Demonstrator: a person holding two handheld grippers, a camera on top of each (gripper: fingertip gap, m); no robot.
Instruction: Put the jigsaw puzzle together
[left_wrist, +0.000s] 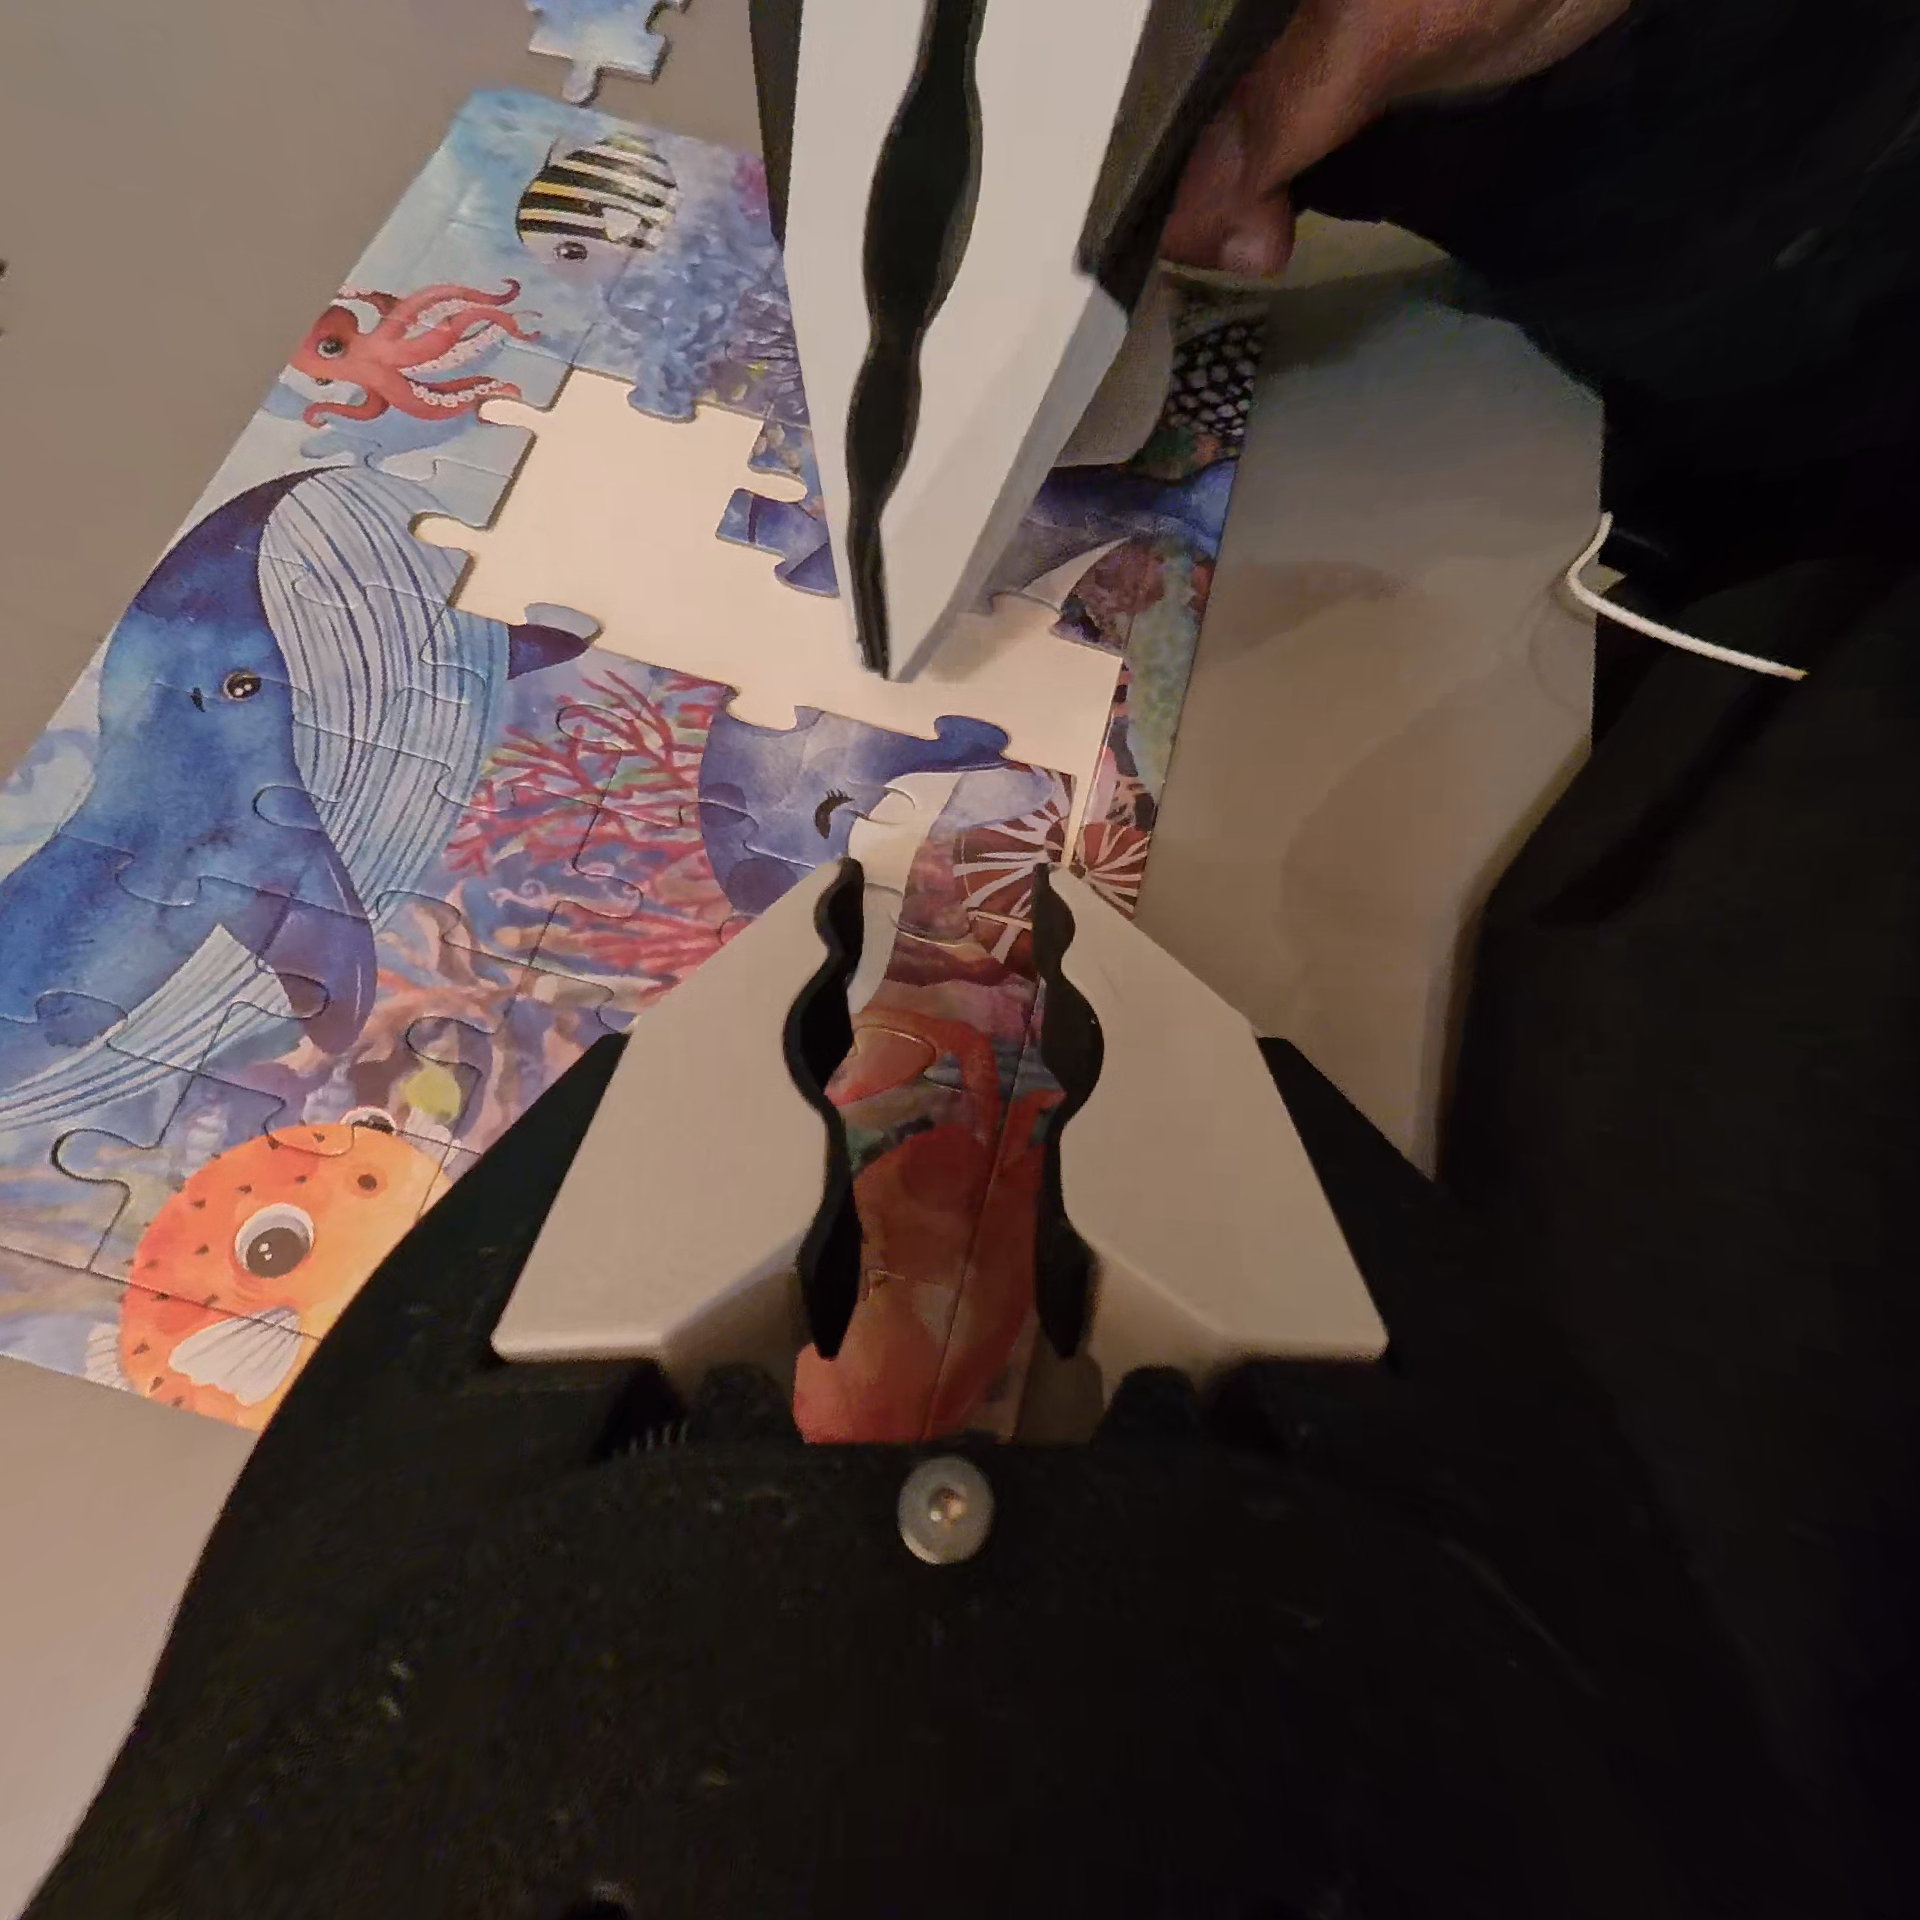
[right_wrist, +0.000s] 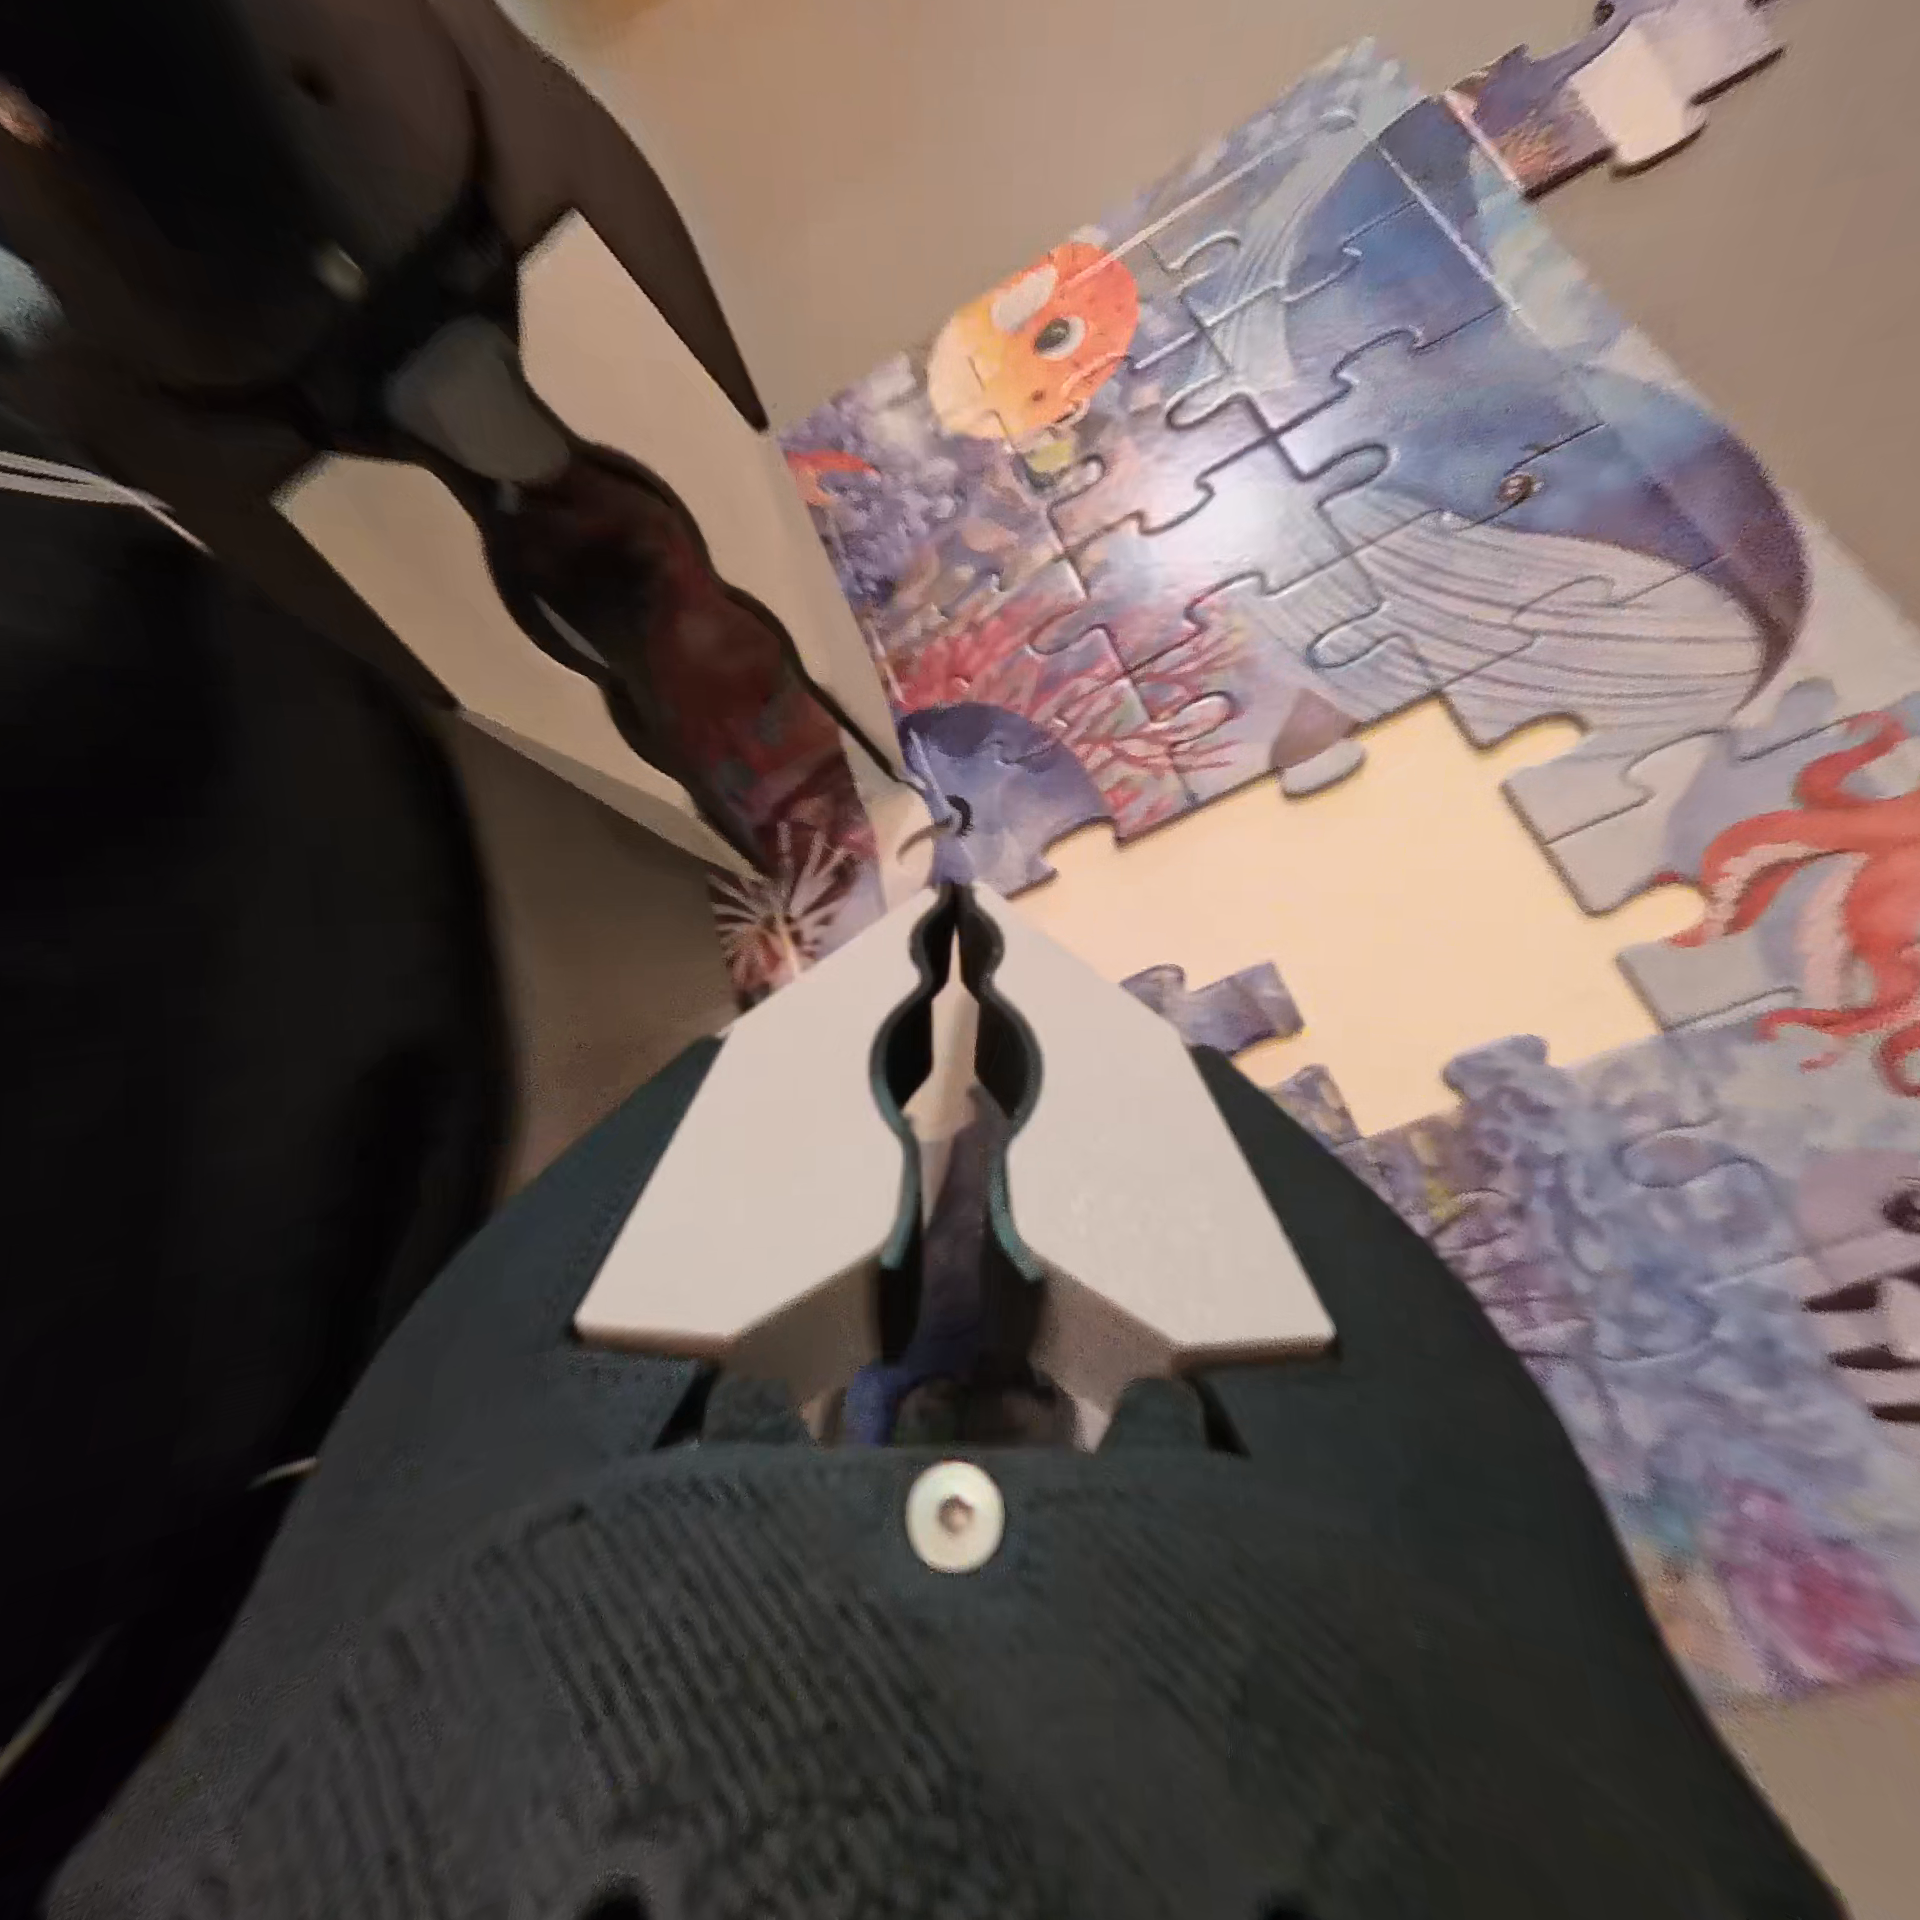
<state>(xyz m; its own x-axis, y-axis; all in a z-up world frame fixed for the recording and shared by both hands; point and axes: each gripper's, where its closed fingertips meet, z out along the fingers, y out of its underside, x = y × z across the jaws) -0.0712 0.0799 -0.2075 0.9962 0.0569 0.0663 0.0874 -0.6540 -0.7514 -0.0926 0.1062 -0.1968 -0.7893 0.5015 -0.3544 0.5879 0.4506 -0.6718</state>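
The jigsaw puzzle (left_wrist: 312, 727) lies flat on the table, an ocean picture with a whale, an orange puffer fish and an octopus. A bare hole (left_wrist: 644, 520) is left in its middle; it also shows in the right wrist view (right_wrist: 1299, 883). My left gripper (left_wrist: 951, 883) is open, its fingertips low over the near-right pieces with the shell pattern (left_wrist: 997, 842) and the crab. A thin white sliver shows beside the shell piece. My right gripper (right_wrist: 956, 904) is shut with nothing visible between its pads. Its tip (left_wrist: 878, 655) is down at the hole's near edge.
Loose pieces lie beyond the puzzle's far end (left_wrist: 603, 42) (right_wrist: 1621, 94). A person's hand (left_wrist: 1247, 156) holds the right gripper. Dark clothing and a white cord (left_wrist: 1662, 634) are past the table's right edge. The left gripper (right_wrist: 816, 816) stands close to the right one. From either gripper's tips it is about 11 centimeters to the jigsaw puzzle (left_wrist: 312, 727). My right wrist view (right_wrist: 1416, 518) looks at it from another angle.
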